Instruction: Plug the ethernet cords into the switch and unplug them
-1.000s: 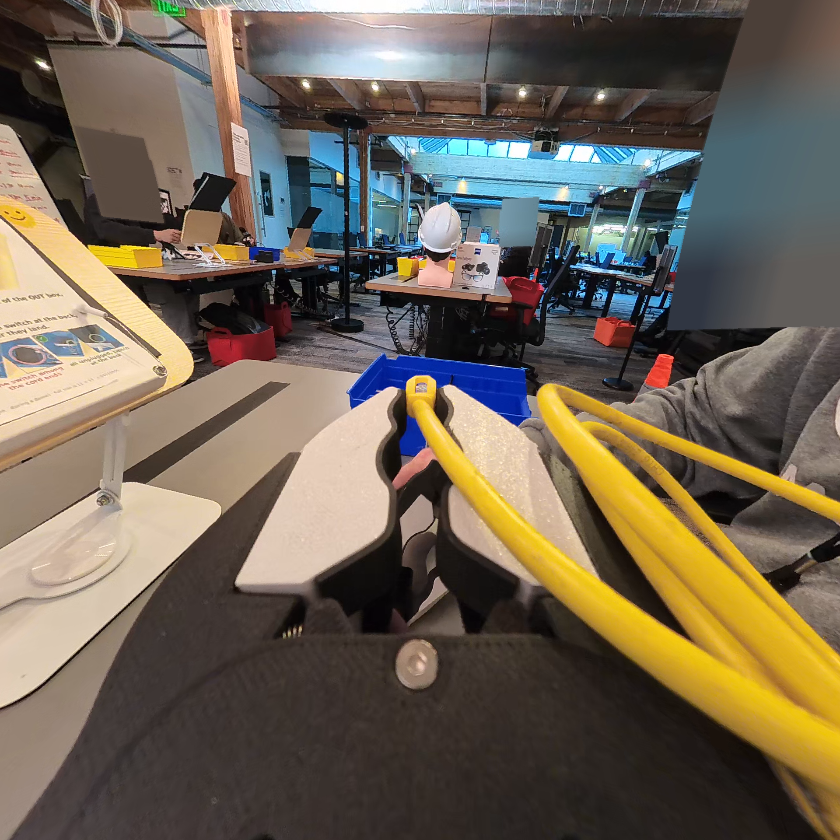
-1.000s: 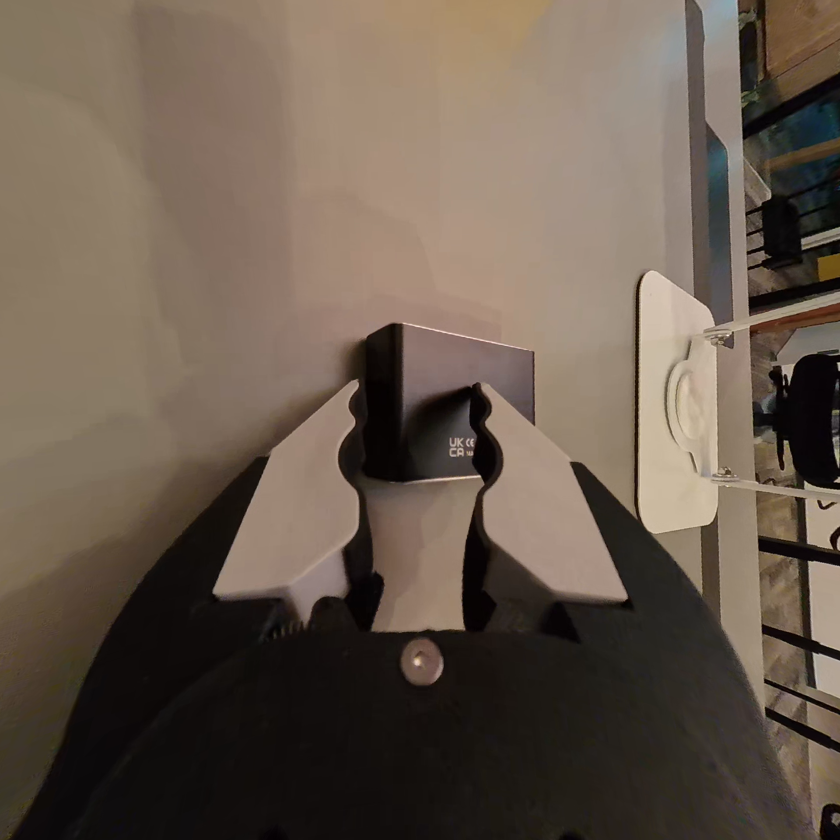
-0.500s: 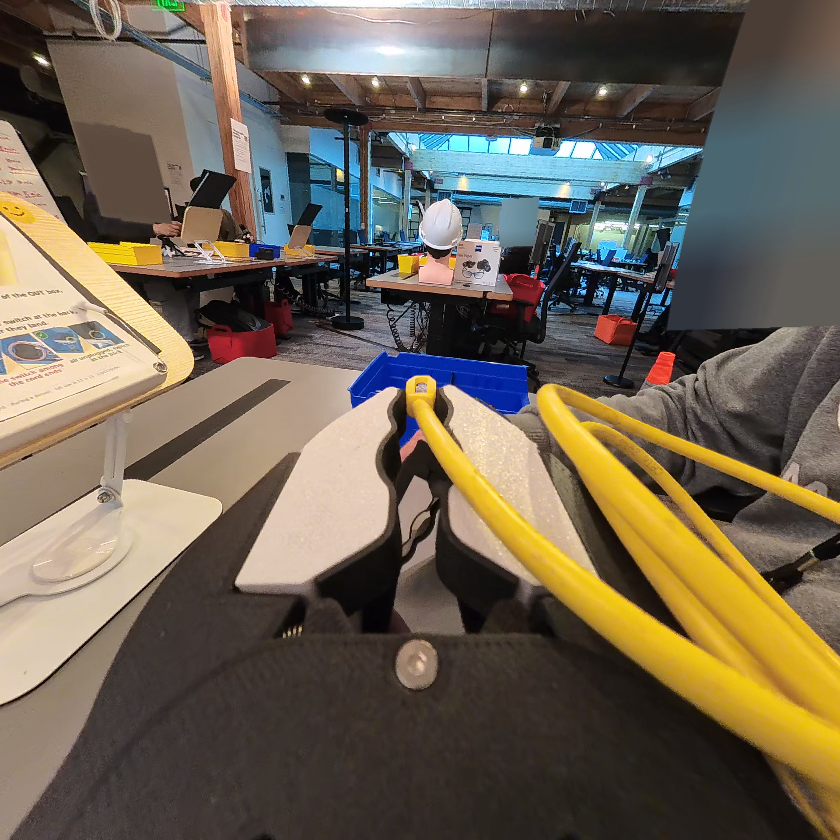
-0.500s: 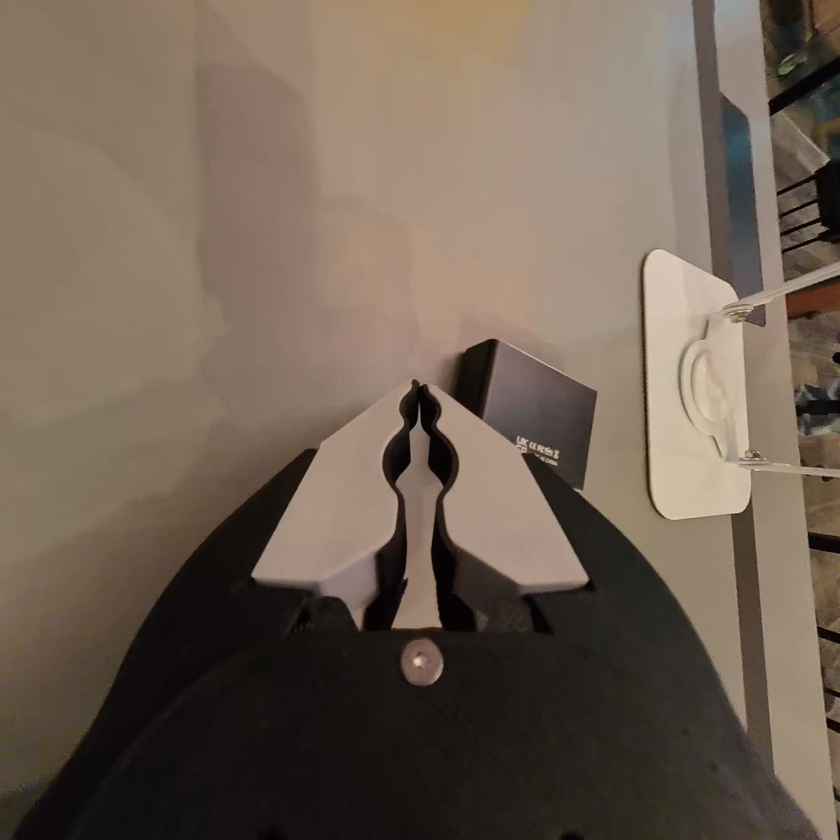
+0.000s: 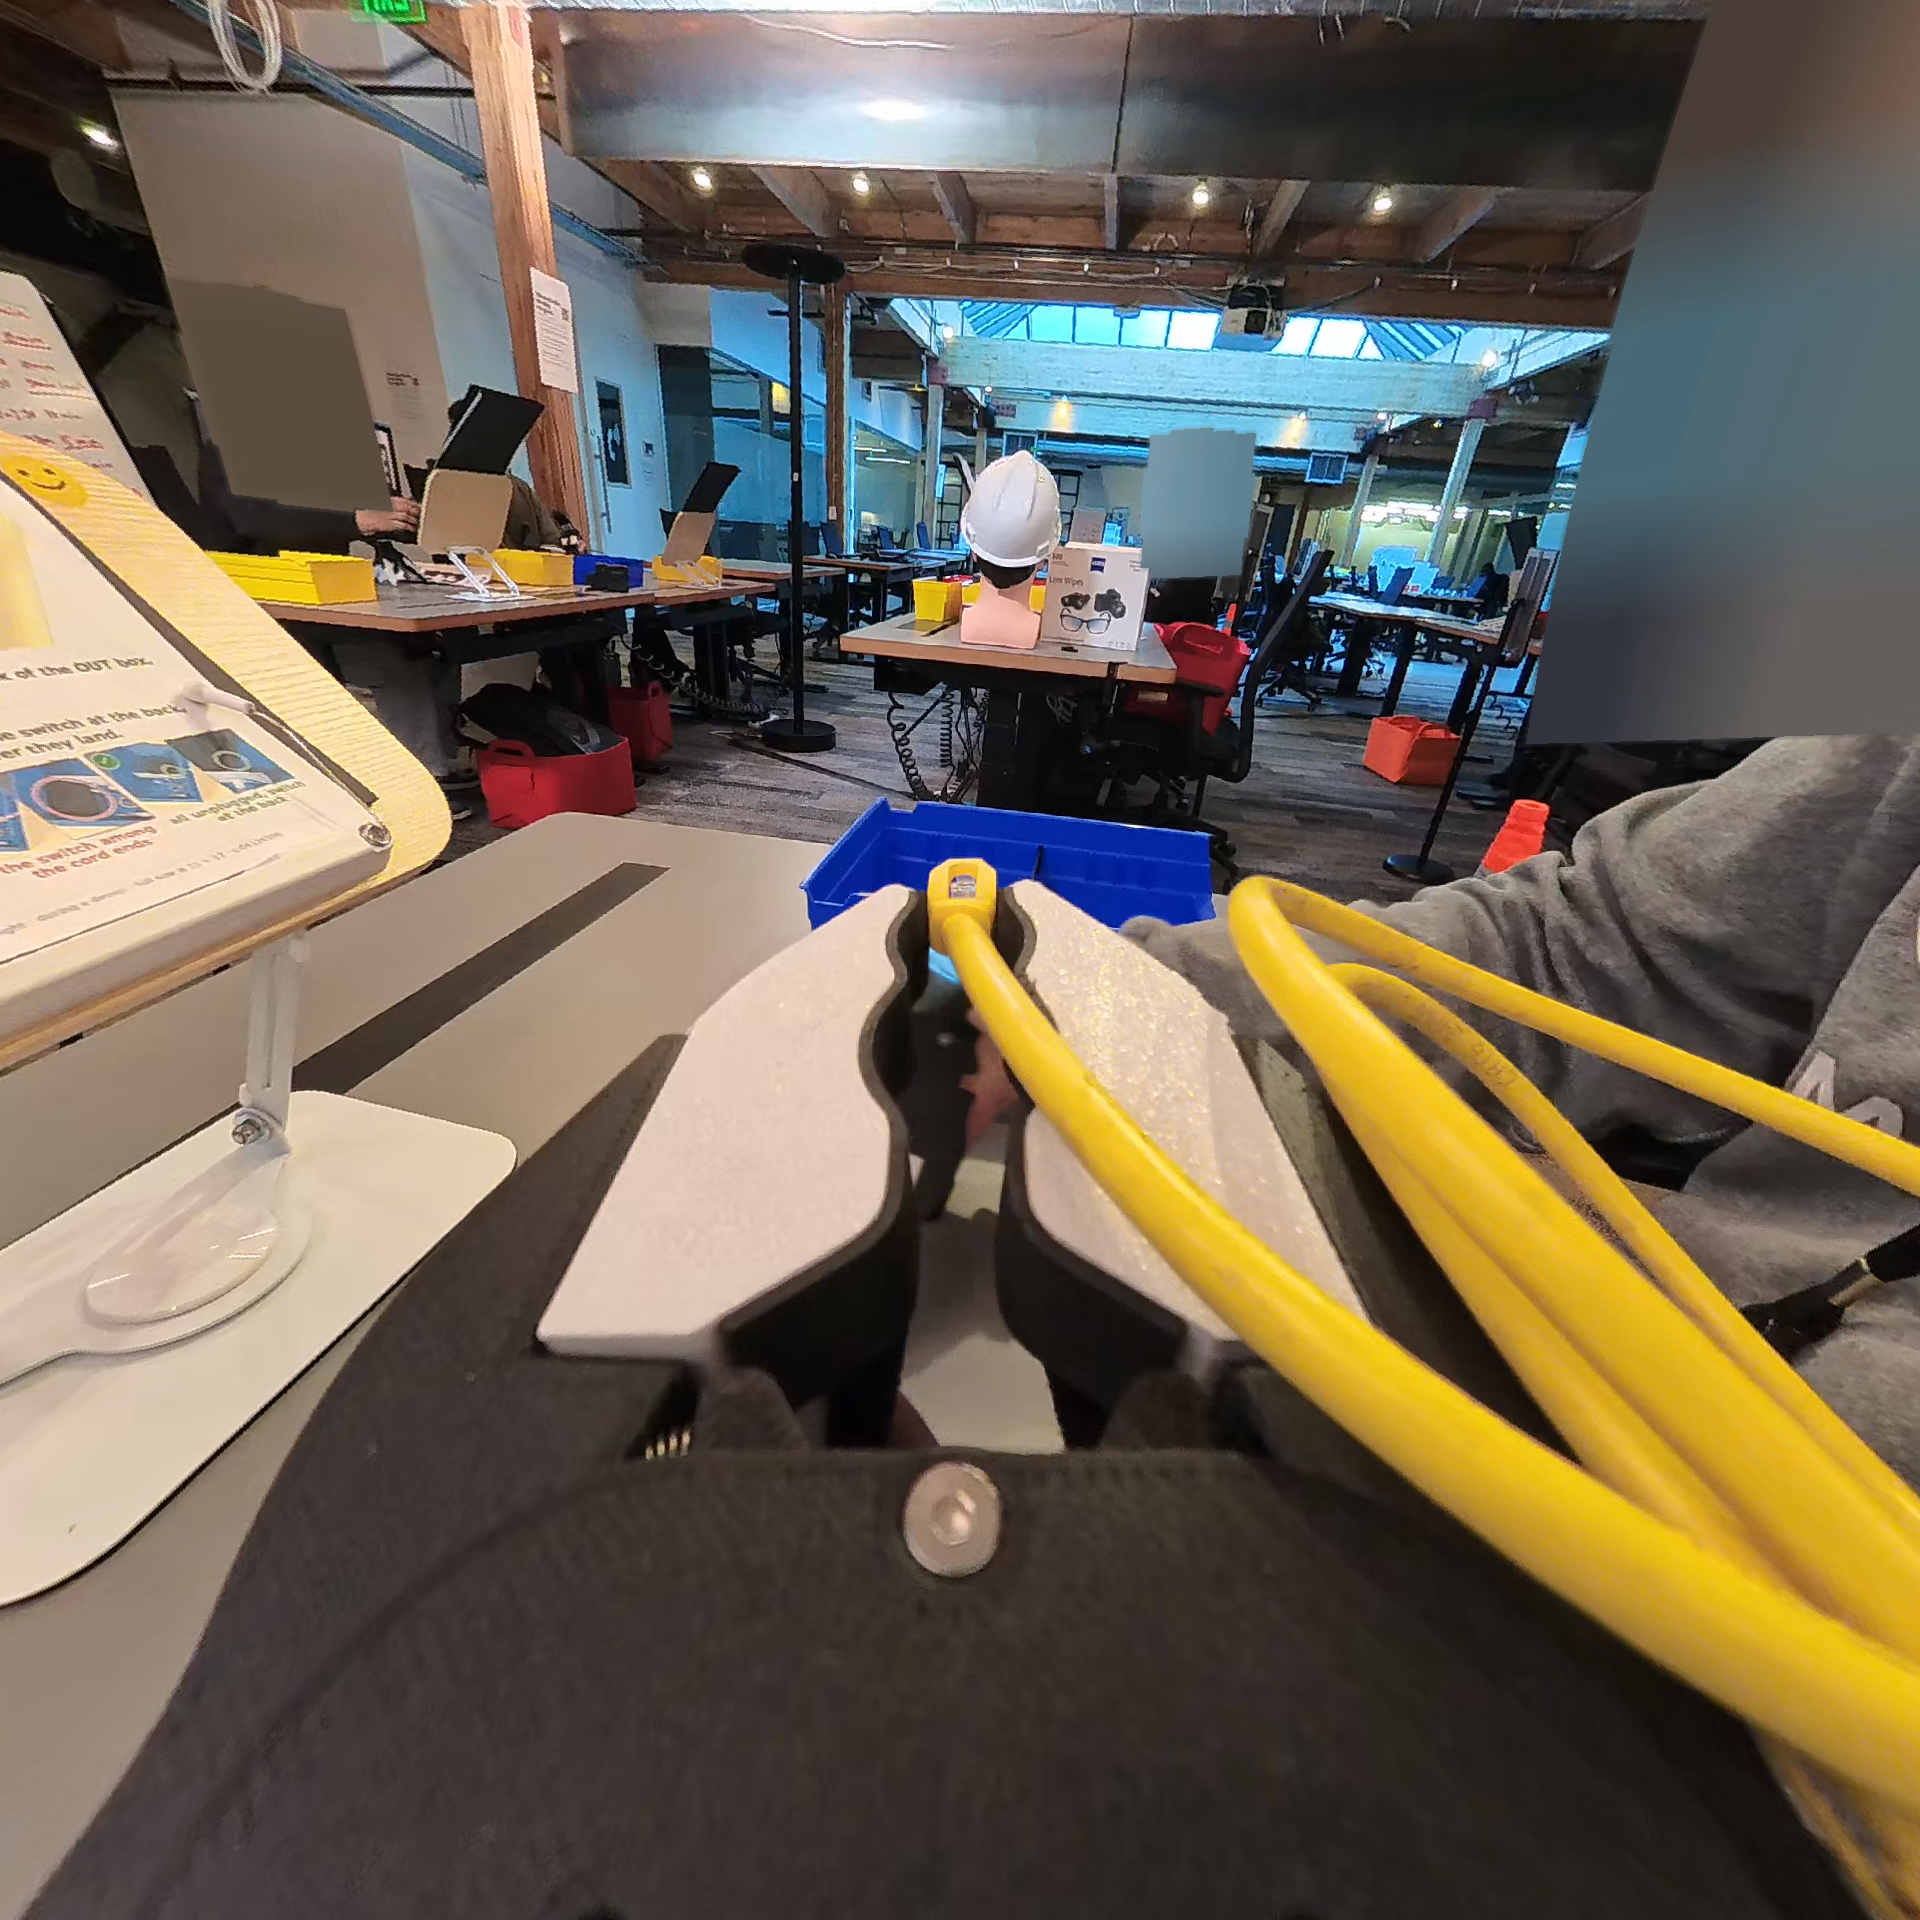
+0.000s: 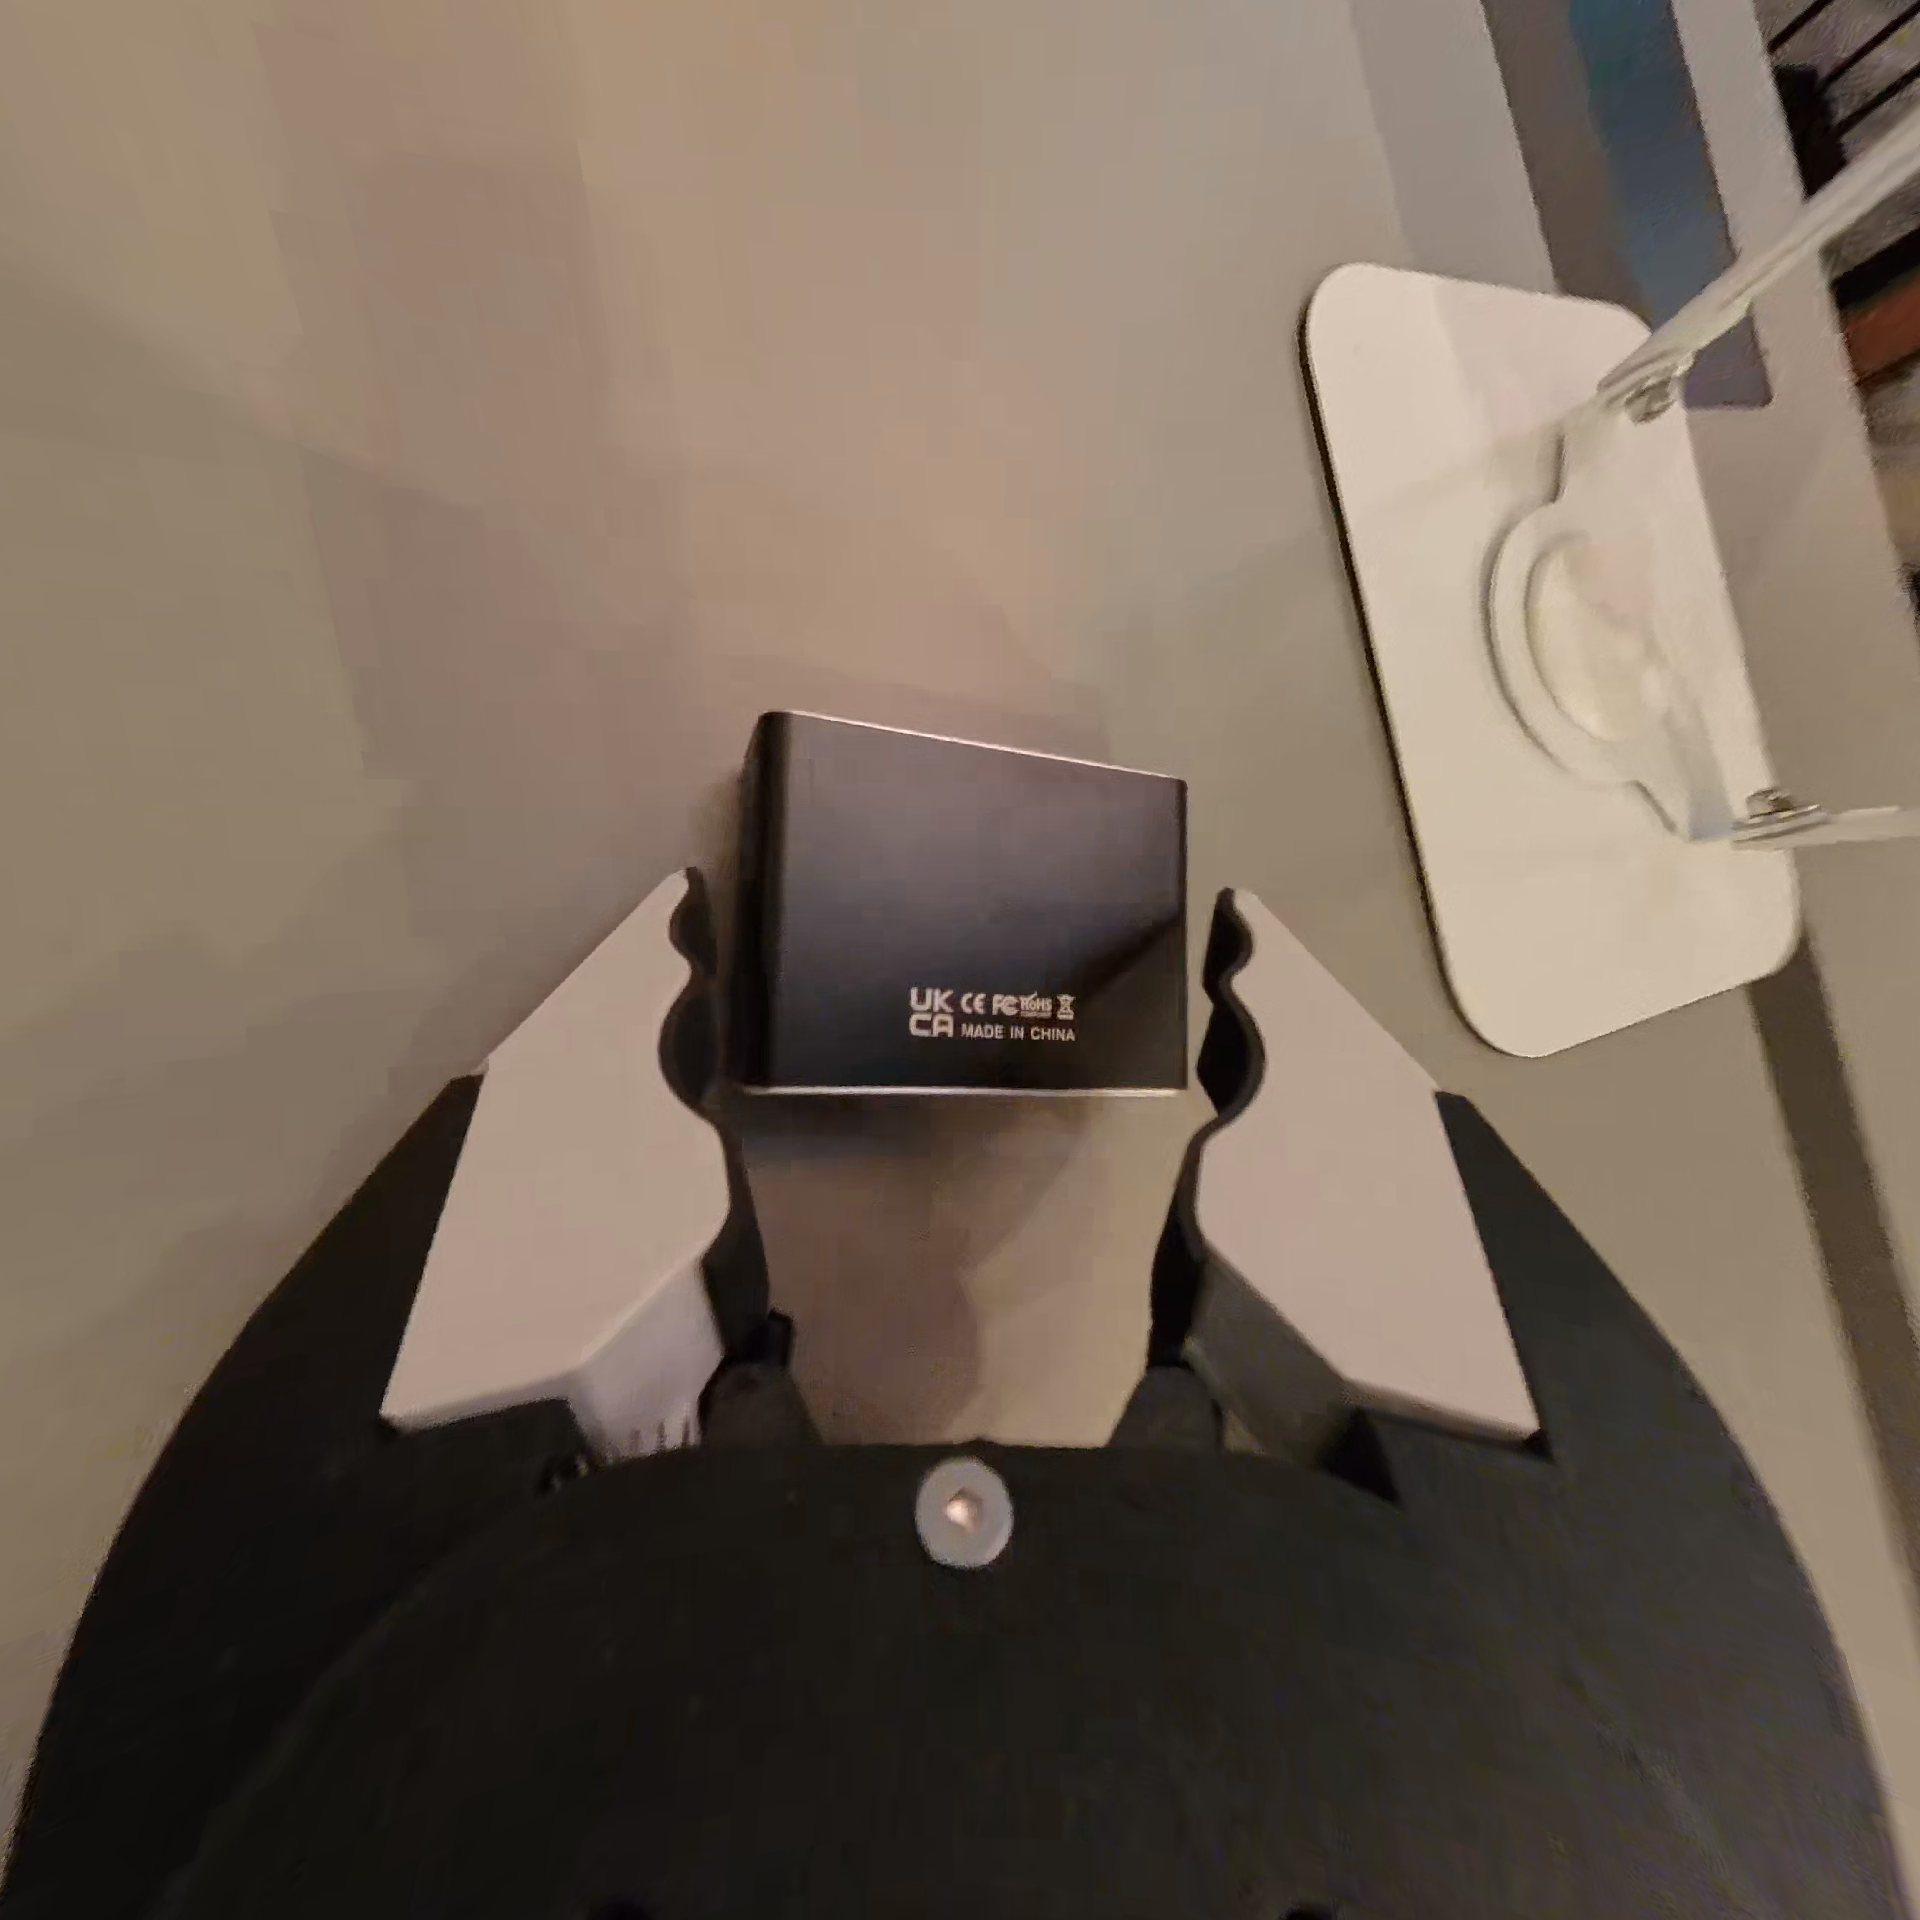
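Switch [image 6: 966, 914] on table [image 6: 520, 416] between right gripper [image 6: 961, 935] fingers, stand base [image 6: 1538, 665] to its right

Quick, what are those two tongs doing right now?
Left tongs: closed on the yellow cord's plug.
Right tongs: open, straddling the black switch, not yet gripping it.

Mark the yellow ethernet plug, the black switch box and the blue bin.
Yellow ethernet plug [image 5: 961, 886]: left wrist view, on the connector tip pinched in the left tool.
Black metal switch box [image 6: 966, 914]: right wrist view, on its top face.
Blue plastic bin [image 5: 1101, 862]: left wrist view, on its rear wall.
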Demonstrator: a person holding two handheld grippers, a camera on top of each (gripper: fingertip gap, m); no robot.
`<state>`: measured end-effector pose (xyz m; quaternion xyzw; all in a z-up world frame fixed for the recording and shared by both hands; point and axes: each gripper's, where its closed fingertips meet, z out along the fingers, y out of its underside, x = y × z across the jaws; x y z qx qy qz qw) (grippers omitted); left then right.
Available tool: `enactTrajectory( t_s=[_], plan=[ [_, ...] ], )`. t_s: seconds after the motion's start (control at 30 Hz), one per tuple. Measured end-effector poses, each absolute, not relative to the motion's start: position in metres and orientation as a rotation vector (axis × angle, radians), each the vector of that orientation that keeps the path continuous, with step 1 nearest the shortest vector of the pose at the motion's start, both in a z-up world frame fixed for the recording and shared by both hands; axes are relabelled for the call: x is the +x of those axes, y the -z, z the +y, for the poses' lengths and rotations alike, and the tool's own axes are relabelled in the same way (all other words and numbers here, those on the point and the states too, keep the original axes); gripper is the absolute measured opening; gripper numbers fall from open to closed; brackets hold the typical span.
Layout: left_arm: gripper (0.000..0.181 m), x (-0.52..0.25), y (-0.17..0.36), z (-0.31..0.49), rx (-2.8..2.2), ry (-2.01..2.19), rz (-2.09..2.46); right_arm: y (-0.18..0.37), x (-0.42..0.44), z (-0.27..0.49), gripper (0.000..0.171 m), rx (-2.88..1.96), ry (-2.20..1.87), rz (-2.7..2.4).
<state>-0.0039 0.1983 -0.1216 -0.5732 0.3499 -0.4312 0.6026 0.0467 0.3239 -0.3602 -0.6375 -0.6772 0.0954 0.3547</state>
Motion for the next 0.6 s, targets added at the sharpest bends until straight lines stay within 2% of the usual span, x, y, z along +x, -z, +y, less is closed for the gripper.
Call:
enactTrajectory(
  t_s=[0.03,0.27,0.6],
  plan=[
    [0.012,-0.004,0.122,0.198,-1.328,0.999,0.81,0.363,0.046,0.325,0.086,-1.676,-0.307,-1.734],
    [0.012,-0.007,0.12,0.199,-1.323,1.0,0.804,0.359,0.044,0.33,0.086,-1.765,-0.49,-1.66],
    [0.012,-0.002,0.127,0.2,-1.341,1.008,0.81,0.337,0.05,0.272,0.084,-2.06,-1.22,-1.703]
  ],
)
